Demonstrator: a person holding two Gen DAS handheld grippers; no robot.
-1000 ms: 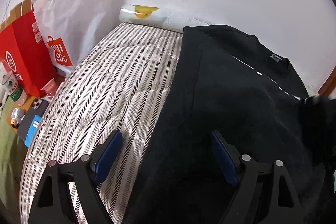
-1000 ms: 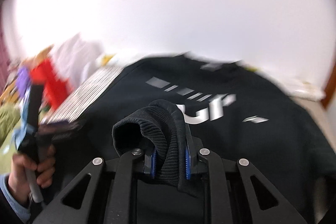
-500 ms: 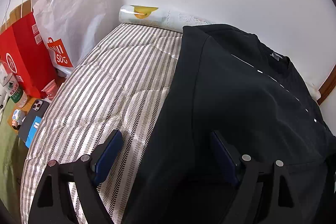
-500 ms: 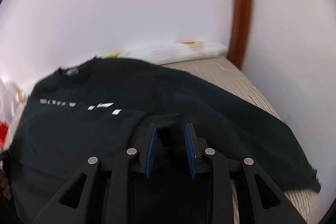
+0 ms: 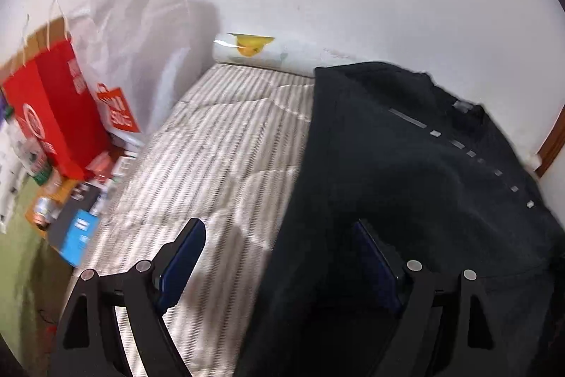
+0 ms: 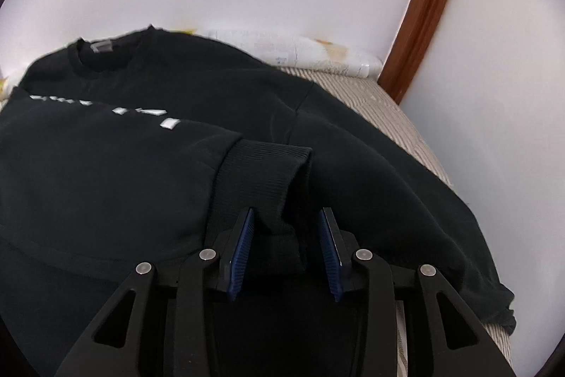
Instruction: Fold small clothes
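Black knit sweatshirt (image 6: pixel 148 165), soft and thick, with white print across the chest, spread flat on a striped quilted bed cover (image 5: pixel 219 151), collar toward the white wall. Left sleeve already laid across the chest, its ribbed cuff (image 6: pixel 265 165) lying in the gap of the right gripper (image 6: pixel 286 246). Jaws there opening; blue pads apart from the rib on the right side, just beside it on the left, so no real grip now. Left gripper (image 5: pixel 279 257) spread wide over the garment's edge, one finger above bare cover, the other above black cloth, nothing pinched.

Likely handling: limp, fairly heavy for cloth, not slippery, not fragile; prone to sag and drag if lifted by one point. Best holds probably the ribbed cuffs, hem and shoulder seams, where doubled fabric gives the pads something firm. Thin single layers likely to slip out or bunch.

Edges and room: far sleeve (image 6: pixel 406 200) draped down toward the right edge of the bed, its end close to the drop. Wall and wooden door frame (image 6: pixel 423 6) tight behind the collar. Plenty of open cover on the left, bounded by a red paper bag (image 5: pixel 60 115) and a white paper bag (image 5: pixel 137 41) at the bedside. Rolled white pad (image 5: pixel 247 50) against the wall.
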